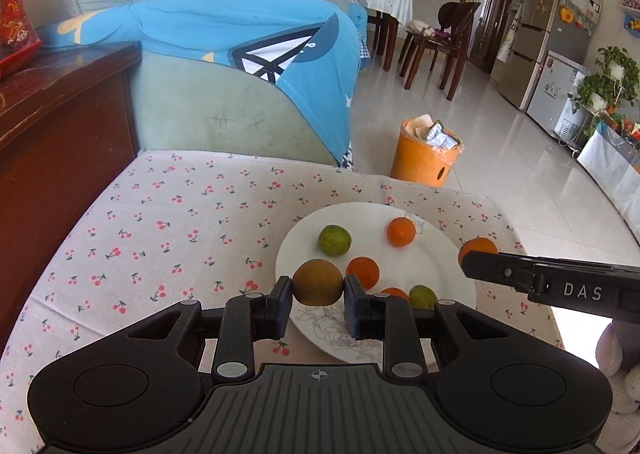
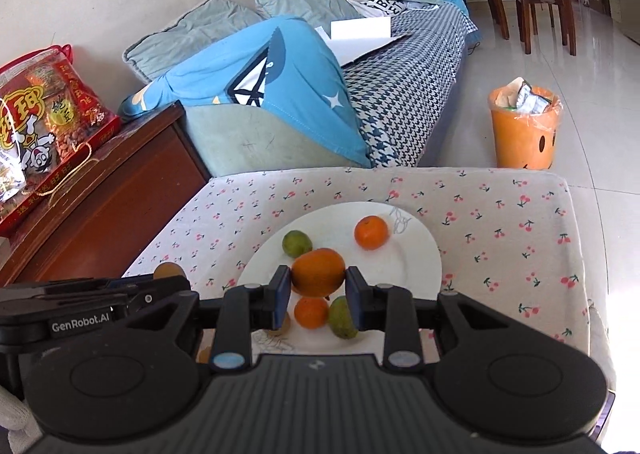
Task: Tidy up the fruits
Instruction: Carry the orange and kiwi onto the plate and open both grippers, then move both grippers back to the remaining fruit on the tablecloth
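Note:
A white plate (image 1: 440,278) sits on the cherry-print tablecloth (image 1: 180,222) and holds several fruits, among them a green one (image 1: 334,240) and an orange (image 1: 401,231). My left gripper (image 1: 317,288) is shut on a yellow-brown fruit (image 1: 317,282) above the plate's near left rim. My right gripper (image 2: 317,281) is shut on an orange (image 2: 318,272) above the plate (image 2: 416,262); it also shows in the left wrist view (image 1: 478,254) at the plate's right edge. Below it lie an orange (image 2: 311,312), a green fruit (image 2: 342,317) and another green one (image 2: 297,243).
A dark wooden cabinet (image 1: 60,126) with a red snack bag (image 2: 44,118) stands left of the table. A sofa with a blue cloth (image 1: 248,42) is behind it. An orange waste bin (image 1: 426,152) stands on the tiled floor beyond the far edge.

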